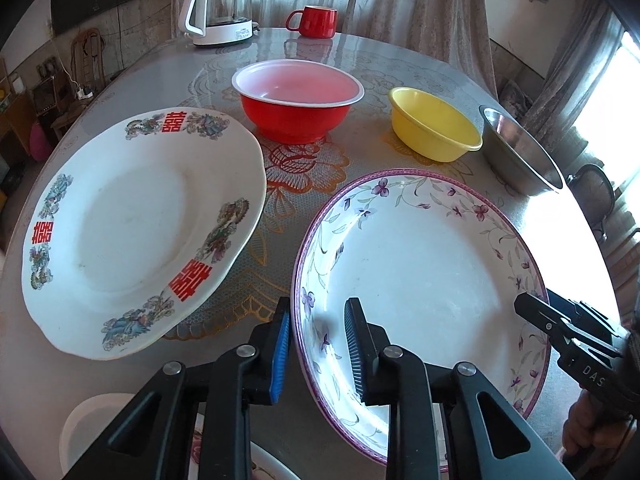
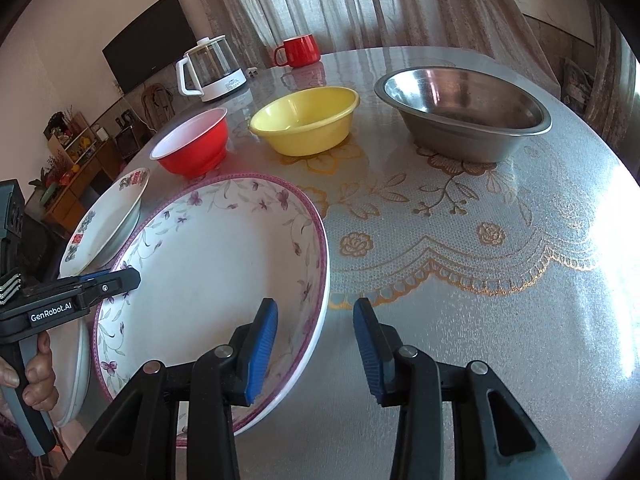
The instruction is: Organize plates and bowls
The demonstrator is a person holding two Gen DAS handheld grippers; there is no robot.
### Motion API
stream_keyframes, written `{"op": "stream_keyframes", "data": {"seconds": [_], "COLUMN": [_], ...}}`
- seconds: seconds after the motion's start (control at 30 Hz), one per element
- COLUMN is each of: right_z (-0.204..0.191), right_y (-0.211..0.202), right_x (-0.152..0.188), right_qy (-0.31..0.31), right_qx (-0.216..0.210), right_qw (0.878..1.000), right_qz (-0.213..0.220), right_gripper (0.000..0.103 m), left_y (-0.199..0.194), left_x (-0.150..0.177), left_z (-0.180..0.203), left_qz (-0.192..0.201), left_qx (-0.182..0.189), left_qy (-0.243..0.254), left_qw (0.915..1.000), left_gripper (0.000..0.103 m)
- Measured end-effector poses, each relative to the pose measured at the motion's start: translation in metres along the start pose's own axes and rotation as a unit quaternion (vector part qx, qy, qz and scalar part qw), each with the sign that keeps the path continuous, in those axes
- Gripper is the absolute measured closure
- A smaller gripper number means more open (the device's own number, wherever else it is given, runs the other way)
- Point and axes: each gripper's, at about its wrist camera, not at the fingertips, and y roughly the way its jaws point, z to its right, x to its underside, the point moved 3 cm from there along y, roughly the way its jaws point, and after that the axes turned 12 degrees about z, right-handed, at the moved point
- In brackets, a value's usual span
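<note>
Left gripper [image 1: 318, 344] first — its jaws stand apart, straddling the near-left rim of the flowered plate [image 1: 420, 264], one pad outside the purple edge, the other over the plate's inner slope. No squeeze yet that I can see; there's a gap either side of the rim. Over on the other side, the right gripper [image 2: 316, 348] does the same at the plate's right edge: jaws wide, the left pad above the plate's inside, the right pad out over the bare table [image 2: 460, 248]. So both claws are lined up on one plate, neither holding anything.

Moving outward: the plate with red characters [image 1: 140, 232] sits just to the left, its edge near the flowered plate but apart from it. Behind them, in a row, the red bowl [image 1: 298, 100], the yellow bowl [image 1: 434, 124] and the steel bowl [image 1: 516, 152] — each separate, none nested. Far back, a kettle [image 1: 218, 4] and a red mug [image 1: 314, 20].

My read: this is the grasp step on the flowered plate, with the sorting hardly begun. Next calls for both jaws to close squarely on the thin rim, then a level lift, likely towards the other plate for stacking. That glazed edge looks slippery, so an uneven pinch could tip it.
</note>
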Motion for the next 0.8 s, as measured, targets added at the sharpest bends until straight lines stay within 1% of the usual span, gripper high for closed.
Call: {"op": "stream_keyframes", "data": {"seconds": [0.07, 0.1, 0.13, 0.17, 0.23, 0.33, 0.4, 0.47, 0.53, 0.57, 0.63, 0.73, 0.8], "right_z": [-0.002, -0.003, -0.004, -0.005, -0.001, 0.017, 0.026, 0.033, 0.04, 0.042, 0.04, 0.037, 0.035], "right_y": [0.001, 0.001, 0.002, 0.002, 0.002, 0.001, -0.002, -0.005, -0.007, -0.007, -0.009, -0.009, -0.01], "right_x": [0.0, 0.0, 0.0, 0.001, -0.001, -0.004, -0.004, -0.003, -0.003, -0.003, -0.002, -0.002, -0.001], "right_qy": [-0.01, -0.012, -0.013, -0.015, -0.021, 0.009, 0.012, 0.012, 0.022, 0.026, 0.016, -0.001, -0.011], "right_qx": [0.002, -0.001, -0.009, -0.014, -0.009, -0.03, -0.037, -0.055, -0.075, -0.078, -0.075, -0.07, -0.066], "right_qw": [1.0, 1.0, 1.0, 1.0, 1.0, 0.999, 0.999, 0.998, 0.996, 0.995, 0.996, 0.996, 0.997], "right_qz": [-0.004, -0.005, -0.008, -0.011, -0.01, -0.021, -0.027, -0.039, -0.046, -0.047, -0.048, -0.049, -0.046], "right_gripper": [0.063, 0.065, 0.075, 0.078, 0.078, 0.081, 0.081, 0.081, 0.081, 0.081, 0.078, 0.075, 0.075], "left_y": [-0.003, -0.005, -0.009, -0.012, -0.017, -0.029, -0.038, -0.044, -0.047, -0.049, -0.051, -0.051, -0.049], "left_x": [0.0, 0.001, 0.002, 0.004, 0.01, 0.019, 0.027, 0.037, 0.045, 0.047, 0.05, 0.052, 0.052], "left_z": [-0.001, -0.001, 0.0, 0.003, 0.01, 0.017, 0.023, 0.029, 0.032, 0.035, 0.039, 0.045, 0.047], "left_qz": [0.003, 0.003, 0.002, 0.002, 0.006, 0.011, 0.022, 0.028, 0.026, 0.03, 0.034, 0.038, 0.04], "left_qx": [-0.002, 0.005, 0.012, 0.015, 0.015, 0.034, 0.039, 0.037, 0.038, 0.035, 0.028, 0.019, 0.008], "left_qy": [-0.003, -0.009, -0.012, -0.008, 0.005, -0.003, -0.003, 0.007, 0.005, 0.009, 0.015, 0.017, 0.02], "left_qw": [1.0, 0.9999, 0.9999, 0.9999, 0.9999, 0.9994, 0.999, 0.9989, 0.9989, 0.9989, 0.9989, 0.999, 0.999], "left_gripper": [0.081, 0.081, 0.081, 0.081, 0.081, 0.081, 0.081, 0.081, 0.081, 0.081, 0.08, 0.075, 0.074]}}
